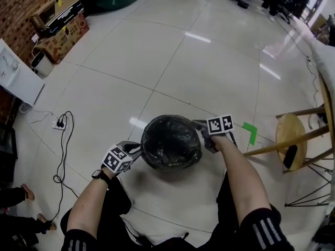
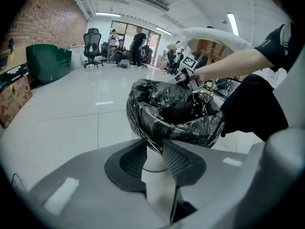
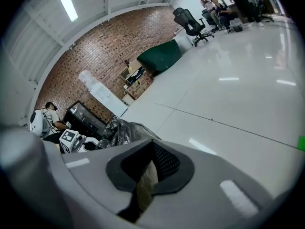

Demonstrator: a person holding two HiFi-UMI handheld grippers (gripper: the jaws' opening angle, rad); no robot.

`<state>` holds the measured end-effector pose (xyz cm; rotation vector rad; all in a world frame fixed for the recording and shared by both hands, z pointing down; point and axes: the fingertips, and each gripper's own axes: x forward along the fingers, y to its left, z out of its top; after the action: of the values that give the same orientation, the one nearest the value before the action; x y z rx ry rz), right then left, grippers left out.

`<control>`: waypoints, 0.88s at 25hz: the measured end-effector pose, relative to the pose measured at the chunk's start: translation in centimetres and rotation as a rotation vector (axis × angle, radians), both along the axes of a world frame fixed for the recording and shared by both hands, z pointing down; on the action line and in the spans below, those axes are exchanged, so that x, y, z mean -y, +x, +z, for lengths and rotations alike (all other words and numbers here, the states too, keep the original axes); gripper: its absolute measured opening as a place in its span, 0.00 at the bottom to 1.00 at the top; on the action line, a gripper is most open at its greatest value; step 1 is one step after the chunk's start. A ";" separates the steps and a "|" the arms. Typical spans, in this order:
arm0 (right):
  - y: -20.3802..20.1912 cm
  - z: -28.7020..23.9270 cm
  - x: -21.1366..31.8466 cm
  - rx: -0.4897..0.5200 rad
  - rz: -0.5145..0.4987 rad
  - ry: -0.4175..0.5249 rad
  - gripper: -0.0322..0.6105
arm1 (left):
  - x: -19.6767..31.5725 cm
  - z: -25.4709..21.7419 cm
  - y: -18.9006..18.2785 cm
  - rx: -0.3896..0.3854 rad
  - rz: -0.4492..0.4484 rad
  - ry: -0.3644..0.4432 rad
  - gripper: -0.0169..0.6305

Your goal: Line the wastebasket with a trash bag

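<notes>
Fingers [image 2: 133, 159] of the left gripper [image 2: 155, 149] stand slightly spread. The turned-down hem of the black trash bag [image 2: 171, 111] hangs right at their tips and dips into the mouth of the gap, but the pads do not visibly clamp it. Through that gap a strip of the pale wastebasket [image 2: 153, 160] shows beneath the hem.

At the far left of the head view a black cable [image 1: 63, 145] trails from a power strip [image 1: 57, 123] across the white tiled floor [image 1: 183, 61]. Right of it, in the lower centre-left, the left gripper sits against the left side of the bag's rim. The bag fills the middle of the frame. Its mouth is open and stretched over the basket's rim, with crinkled plastic folded down on the outside all round. The basket stands upright on the floor.

On the right side of the rim is the right gripper [image 1: 204, 136]. In its own view its fingers [image 3: 164, 163] are pressed together tip to tip. The bag's plastic rises just left of the tips, and I cannot tell whether a fold is caught between them. Further right a green tape mark [image 1: 250, 133] lies on the floor, and a wooden stool [image 1: 294, 139] stands near the right edge.
</notes>
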<state>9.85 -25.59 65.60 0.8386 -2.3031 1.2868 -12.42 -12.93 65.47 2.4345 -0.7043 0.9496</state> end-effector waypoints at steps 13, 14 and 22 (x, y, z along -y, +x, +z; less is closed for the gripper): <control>0.4 5.1 -0.5 -0.079 0.000 -0.041 0.06 | 1.0 2.0 0.0 0.037 -0.022 -0.003 0.17; 0.5 4.9 -0.4 -0.094 0.000 -0.029 0.06 | 1.1 1.9 -0.1 0.041 -0.025 0.000 0.17; 4.1 -2.0 2.1 -0.229 0.100 0.182 0.06 | 2.3 0.1 -1.7 0.091 -0.085 0.063 0.19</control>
<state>13.99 -27.72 63.60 1.1131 -2.2408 0.9711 -14.17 -15.27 65.52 2.4071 -0.8746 1.0244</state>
